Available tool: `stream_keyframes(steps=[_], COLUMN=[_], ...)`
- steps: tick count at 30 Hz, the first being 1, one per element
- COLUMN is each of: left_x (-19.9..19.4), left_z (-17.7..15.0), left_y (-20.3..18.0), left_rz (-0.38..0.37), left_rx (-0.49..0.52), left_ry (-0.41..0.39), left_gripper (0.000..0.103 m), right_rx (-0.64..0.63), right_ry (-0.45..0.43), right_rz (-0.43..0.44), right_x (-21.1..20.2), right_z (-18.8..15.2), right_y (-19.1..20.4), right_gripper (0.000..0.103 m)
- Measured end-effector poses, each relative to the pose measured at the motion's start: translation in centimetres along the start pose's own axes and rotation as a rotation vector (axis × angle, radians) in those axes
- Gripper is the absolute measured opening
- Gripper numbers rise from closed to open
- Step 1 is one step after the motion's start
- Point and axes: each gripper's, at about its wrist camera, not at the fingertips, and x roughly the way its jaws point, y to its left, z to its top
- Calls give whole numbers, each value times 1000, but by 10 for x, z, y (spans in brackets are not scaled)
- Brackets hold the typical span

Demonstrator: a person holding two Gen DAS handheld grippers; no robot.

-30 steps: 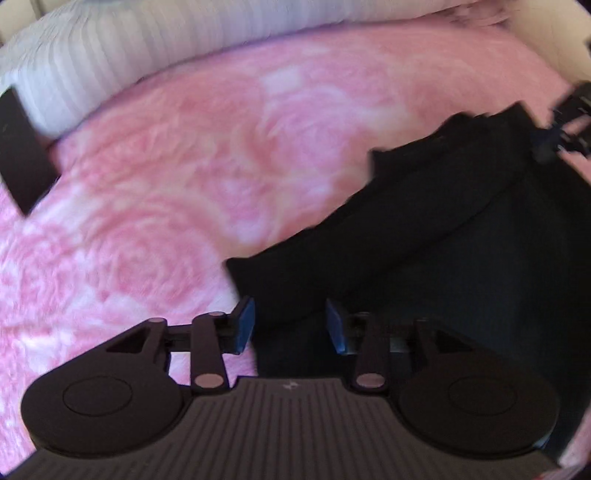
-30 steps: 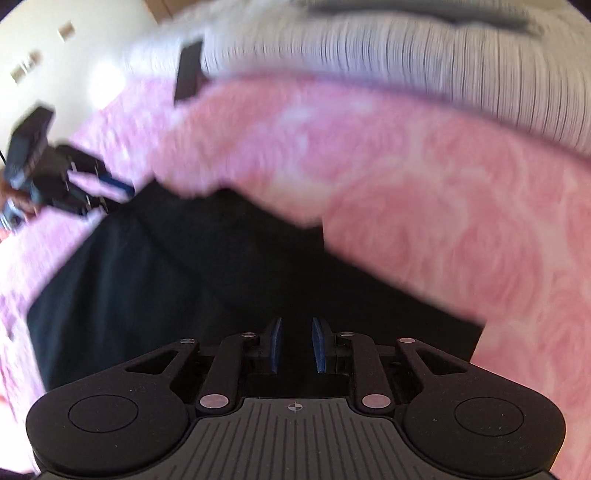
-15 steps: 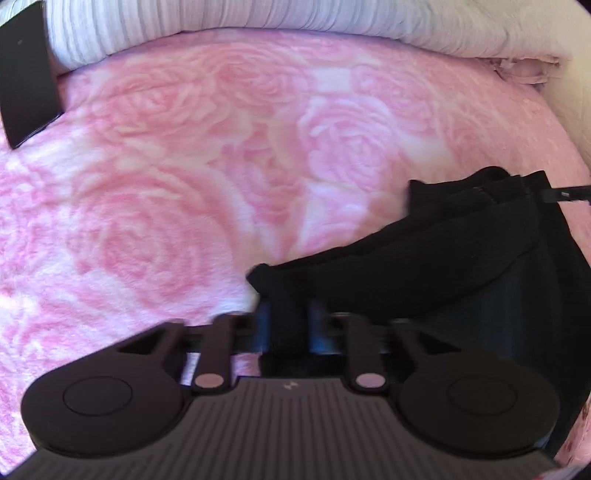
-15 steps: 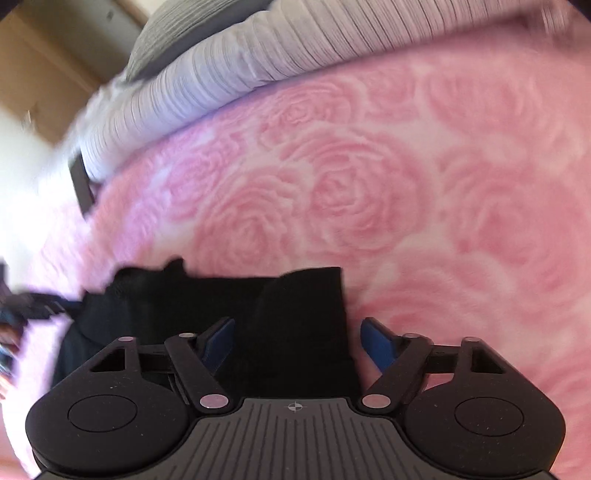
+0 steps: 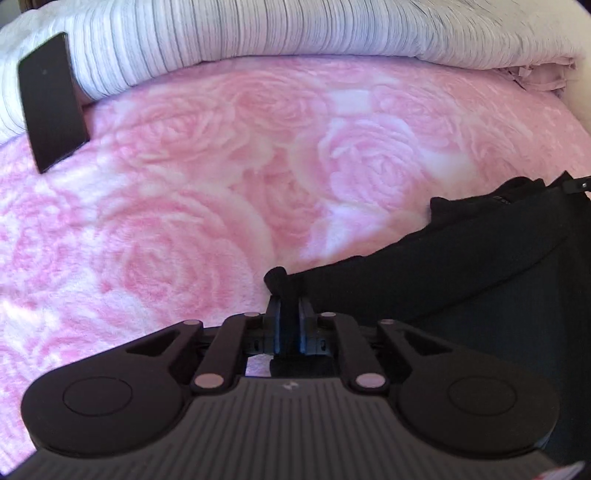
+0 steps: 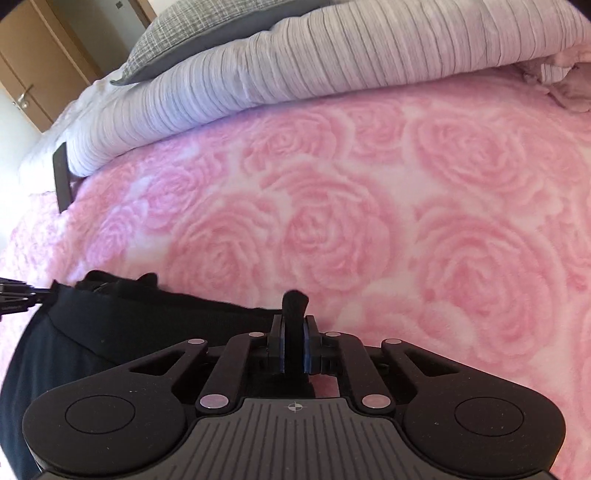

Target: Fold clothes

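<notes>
In the left wrist view, going from left to right, one flat black rectangular object point(image 5: 51, 101) leans against the one white striped duvet point(image 5: 295, 29) at the far left, its lower end on the pink rose-patterned blanket point(image 5: 166, 221). The blanket covers the bed across the middle of the view. Low in the centre, the left gripper point(image 5: 289, 314) has its two fingers pressed together on a bunched corner of the one black garment point(image 5: 498, 280), a small knot of cloth poking out above the fingertips. From that pinch the garment spreads rightward over the blanket, with a folded band along its upper edge and a crumpled bit at its far right end. There, at the right edge, the tip of the other gripper just shows.

In the right wrist view, the black rectangular object point(image 6: 62, 177) again stands at the left against the striped duvet point(image 6: 332, 62), and one grey checked pillow point(image 6: 207, 33) lies on top of the duvet. Two wooden doors point(image 6: 29, 74) are seen beyond, upper left. The black garment point(image 6: 129, 325) lies at lower left on the blanket point(image 6: 369, 221). The right gripper point(image 6: 294, 332) pinches another corner of it between two closed fingers, cloth sticking up above them.
</notes>
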Motion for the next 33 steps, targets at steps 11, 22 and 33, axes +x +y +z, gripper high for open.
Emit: stream_keyframes(steps=[11,22,33], left_x=[-70,-63,-122], left_z=[-43,-101,-174], left_y=[-88,-160,-152], left_rz=[-86,-46,85], left_rx=[139,307,341], left_ry=[-3,134,273], left_gripper=[20,21,23], right_rx=[110,-117,-189], right_ry=[-39,120,105], right_rz=[42,57,63], right_x=[-106,-114,-152], right_z=[-74,-184,-206], right_y=[27,33,80], right_gripper=[40,40,40])
